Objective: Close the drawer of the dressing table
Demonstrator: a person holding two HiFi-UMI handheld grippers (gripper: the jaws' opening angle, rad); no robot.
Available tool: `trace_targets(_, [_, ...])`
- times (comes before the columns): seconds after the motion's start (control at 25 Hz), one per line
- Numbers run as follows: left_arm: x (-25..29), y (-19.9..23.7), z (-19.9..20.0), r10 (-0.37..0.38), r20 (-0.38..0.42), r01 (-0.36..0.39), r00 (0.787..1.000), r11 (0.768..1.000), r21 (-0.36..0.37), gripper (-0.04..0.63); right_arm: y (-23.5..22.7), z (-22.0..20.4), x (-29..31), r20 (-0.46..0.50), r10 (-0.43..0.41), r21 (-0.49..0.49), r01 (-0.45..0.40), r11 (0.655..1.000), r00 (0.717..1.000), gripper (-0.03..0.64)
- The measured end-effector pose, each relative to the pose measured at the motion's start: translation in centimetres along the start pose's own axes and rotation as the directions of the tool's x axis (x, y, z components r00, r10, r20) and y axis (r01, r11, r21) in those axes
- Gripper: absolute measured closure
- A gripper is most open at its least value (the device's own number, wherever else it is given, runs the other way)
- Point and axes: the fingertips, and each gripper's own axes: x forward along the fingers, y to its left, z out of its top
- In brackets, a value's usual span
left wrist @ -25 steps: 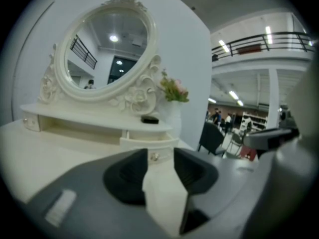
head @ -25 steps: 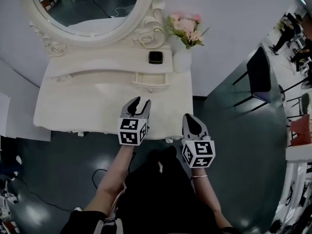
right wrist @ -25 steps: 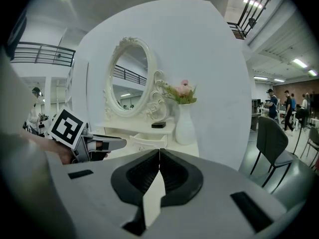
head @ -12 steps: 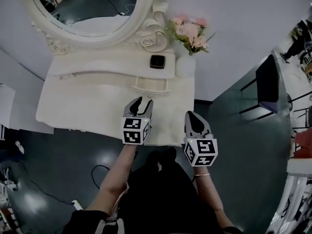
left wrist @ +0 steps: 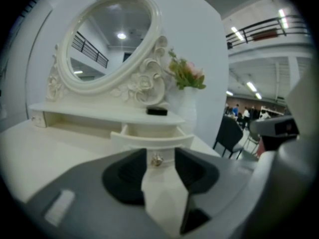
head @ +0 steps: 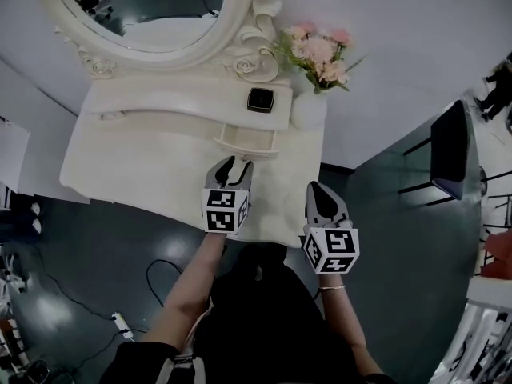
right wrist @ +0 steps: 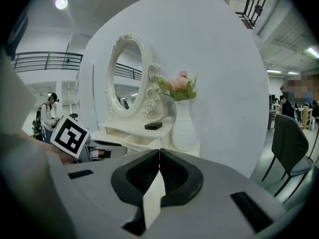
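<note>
The white dressing table has a small drawer pulled out under its raised shelf. In the left gripper view the drawer's curved front faces me, and its small metal knob shows through the gap between the jaws. My left gripper hovers over the tabletop just short of the drawer, open and holding nothing. My right gripper hangs near the table's right front corner, its jaws shut and empty.
On the shelf lies a black box, with a white vase of pink flowers to its right. An oval mirror rises behind. A dark chair stands to the right on the floor, and cables lie lower left.
Both grippers have crept a little forward toward the drawer. The left jaws stand slightly wider. The drawer still sticks out as before.
</note>
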Motion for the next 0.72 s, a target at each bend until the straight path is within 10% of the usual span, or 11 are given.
trace_targets(0.72, [2.3,0.4,-0.2,0.074,-0.021,-0.075,0.997,0.997,-0.011,0.411,-2.2,-0.5,1.7,-0.032,0.037,0.008,-0.037,0.999,0.999,0.612])
